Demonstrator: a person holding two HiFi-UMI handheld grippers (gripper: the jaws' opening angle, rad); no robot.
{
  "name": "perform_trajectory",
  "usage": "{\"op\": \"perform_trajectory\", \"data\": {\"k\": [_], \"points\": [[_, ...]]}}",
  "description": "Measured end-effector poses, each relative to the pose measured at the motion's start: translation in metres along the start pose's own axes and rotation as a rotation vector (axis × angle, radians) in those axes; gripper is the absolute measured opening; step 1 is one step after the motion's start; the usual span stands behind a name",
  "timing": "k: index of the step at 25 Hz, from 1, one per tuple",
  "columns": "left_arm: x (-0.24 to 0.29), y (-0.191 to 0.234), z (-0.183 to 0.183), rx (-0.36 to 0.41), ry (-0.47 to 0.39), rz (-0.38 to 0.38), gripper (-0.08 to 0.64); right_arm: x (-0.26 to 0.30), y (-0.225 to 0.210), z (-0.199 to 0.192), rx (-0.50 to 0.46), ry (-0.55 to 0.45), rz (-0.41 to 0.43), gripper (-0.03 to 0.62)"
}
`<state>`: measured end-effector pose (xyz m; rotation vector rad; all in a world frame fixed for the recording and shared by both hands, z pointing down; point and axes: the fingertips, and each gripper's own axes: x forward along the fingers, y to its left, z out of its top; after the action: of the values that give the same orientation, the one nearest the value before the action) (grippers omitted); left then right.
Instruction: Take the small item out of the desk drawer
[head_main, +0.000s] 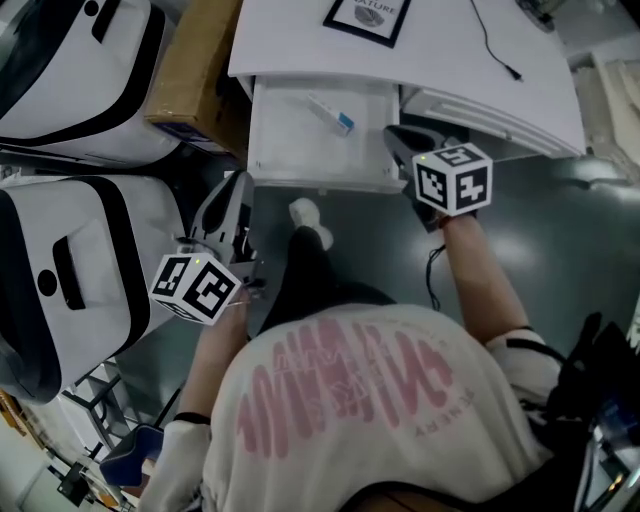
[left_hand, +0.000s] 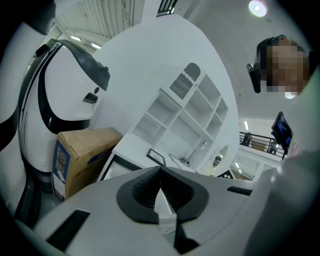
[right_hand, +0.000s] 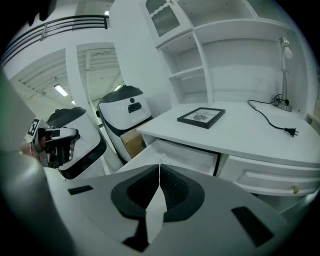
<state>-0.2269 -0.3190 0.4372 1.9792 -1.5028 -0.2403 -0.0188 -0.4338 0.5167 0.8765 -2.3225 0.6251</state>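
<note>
The white desk drawer (head_main: 290, 140) stands pulled open under the desk top (head_main: 440, 60). A small white item with a blue end (head_main: 332, 113) lies inside it near the back. My right gripper (head_main: 392, 133) is shut and empty, its tip by the drawer's right front corner. My left gripper (head_main: 236, 185) hangs lower left of the drawer, also shut with nothing in it. In the right gripper view the shut gripper (right_hand: 159, 166) points at the open drawer (right_hand: 185, 155). In the left gripper view the gripper (left_hand: 160, 168) has its tips touching.
A cardboard box (head_main: 190, 75) stands left of the desk, beside two large white-and-black machines (head_main: 70, 270). On the desk lie a black picture frame (head_main: 367, 18) and a black cable (head_main: 495, 45). My own leg and shoe (head_main: 310, 220) are below the drawer.
</note>
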Motion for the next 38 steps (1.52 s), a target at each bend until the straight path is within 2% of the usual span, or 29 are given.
{"op": "perform_trajectory", "data": {"k": [9, 16, 20, 22, 23, 24, 27, 31, 38], "points": [[0.009, 0.032, -0.008, -0.015, 0.043, 0.049, 0.029, 0.079, -0.017, -0.008, -0.076, 0.137, 0.076, 0.018], [0.013, 0.047, -0.004, -0.024, 0.059, 0.071, 0.029, 0.121, -0.018, -0.018, -0.089, 0.232, 0.098, 0.020], [0.021, 0.055, 0.010, -0.025, 0.051, 0.072, 0.029, 0.136, -0.017, -0.024, -0.083, 0.269, 0.098, 0.021], [0.025, 0.059, 0.020, -0.025, 0.047, 0.070, 0.029, 0.139, -0.016, -0.029, -0.074, 0.292, 0.095, 0.053], [0.028, 0.061, 0.024, -0.026, 0.046, 0.070, 0.029, 0.141, -0.016, -0.032, -0.068, 0.304, 0.094, 0.120], [0.030, 0.064, 0.028, -0.026, 0.045, 0.070, 0.029, 0.143, -0.016, -0.034, -0.061, 0.314, 0.092, 0.149], [0.039, 0.070, 0.038, -0.028, 0.048, 0.068, 0.029, 0.149, -0.021, -0.038, -0.039, 0.337, 0.077, 0.155], [0.051, 0.078, 0.046, -0.035, 0.054, 0.064, 0.029, 0.161, -0.026, -0.045, -0.031, 0.378, 0.064, 0.204], [0.071, 0.089, 0.054, -0.048, 0.067, 0.061, 0.029, 0.174, -0.025, -0.055, -0.020, 0.426, 0.080, 0.206]]}}
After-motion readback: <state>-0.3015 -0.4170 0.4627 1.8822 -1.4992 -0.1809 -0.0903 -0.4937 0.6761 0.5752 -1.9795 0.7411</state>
